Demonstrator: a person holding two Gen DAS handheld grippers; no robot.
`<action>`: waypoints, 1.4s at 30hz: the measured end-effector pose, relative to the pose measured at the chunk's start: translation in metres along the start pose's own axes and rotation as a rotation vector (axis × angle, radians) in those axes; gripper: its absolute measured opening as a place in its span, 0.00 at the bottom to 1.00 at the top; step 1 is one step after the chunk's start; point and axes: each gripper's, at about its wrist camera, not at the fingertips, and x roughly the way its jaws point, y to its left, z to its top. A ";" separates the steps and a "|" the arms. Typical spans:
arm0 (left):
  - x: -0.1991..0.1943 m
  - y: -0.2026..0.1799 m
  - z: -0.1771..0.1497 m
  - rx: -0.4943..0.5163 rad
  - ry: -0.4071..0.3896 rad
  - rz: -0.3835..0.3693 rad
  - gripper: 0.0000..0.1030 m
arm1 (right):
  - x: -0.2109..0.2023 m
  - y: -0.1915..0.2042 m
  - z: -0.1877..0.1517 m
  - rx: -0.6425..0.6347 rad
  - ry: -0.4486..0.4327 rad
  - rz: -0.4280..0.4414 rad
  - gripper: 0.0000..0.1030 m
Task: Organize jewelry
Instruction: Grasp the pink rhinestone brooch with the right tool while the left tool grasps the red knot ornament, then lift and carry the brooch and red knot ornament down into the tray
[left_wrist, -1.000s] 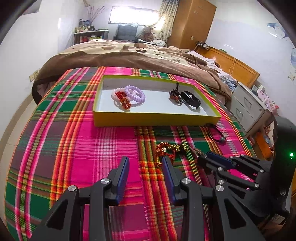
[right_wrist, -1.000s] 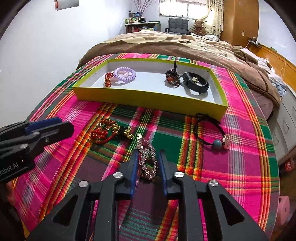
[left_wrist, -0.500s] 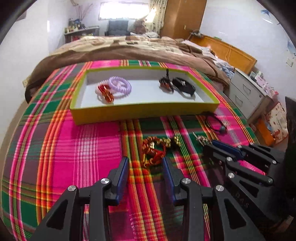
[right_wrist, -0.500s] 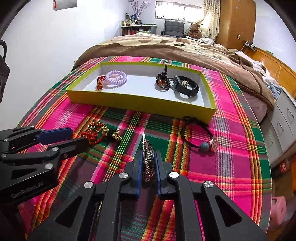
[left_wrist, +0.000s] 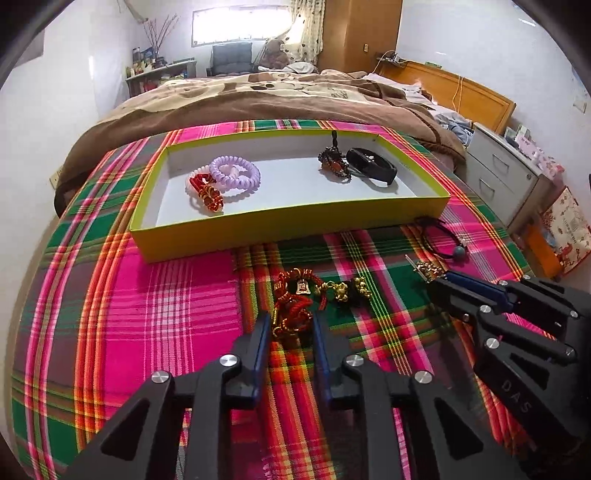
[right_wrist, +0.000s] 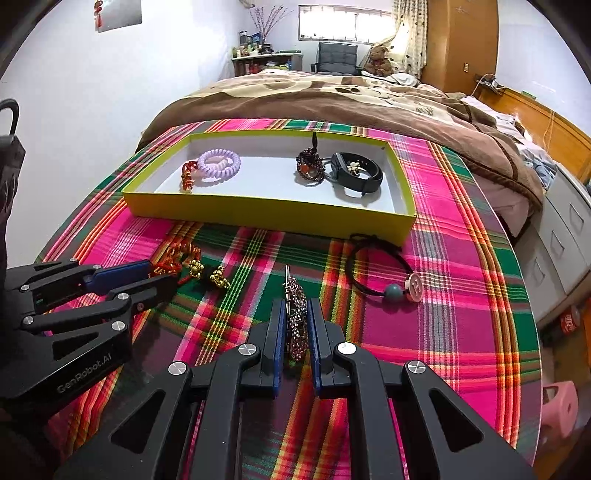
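— Right, what have my right tongs (right_wrist: 295, 325) got?

— They are clamped on the beaded bracelet (right_wrist: 296, 320), which stands on edge between the two pads, over the near middle of the tabletop (right_wrist: 461, 332) with its plaid cloth.

— And my left tongs (left_wrist: 289, 328)?

— Spread wide, one finger on each side of the near end of the red and gold cord bracelet (left_wrist: 301, 301), which lies flat on the cloth. I cannot tell whether the pads touch it.

— Where does the rest sit?

— A yellow tray (right_wrist: 266, 216) lies along the far edge of the tabletop. At its left end I see a purple coil hair tie (right_wrist: 218, 163) touching a red charm (right_wrist: 187, 176); toward its right end, a dark beaded piece (right_wrist: 309, 167) just beside a black wristband (right_wrist: 356, 175). Outside the tray, near its right front corner, a black hair tie (right_wrist: 376, 267) with a teal bead lies on the cloth.
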 end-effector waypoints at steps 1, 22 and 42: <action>0.000 0.000 0.001 0.001 0.001 0.004 0.09 | 0.000 -0.001 0.000 0.004 0.000 0.001 0.11; -0.028 0.020 0.010 -0.095 -0.100 -0.019 0.07 | -0.012 -0.011 0.007 0.058 -0.039 0.035 0.11; -0.032 0.036 0.069 -0.113 -0.178 -0.006 0.07 | -0.009 -0.030 0.060 0.078 -0.096 0.016 0.11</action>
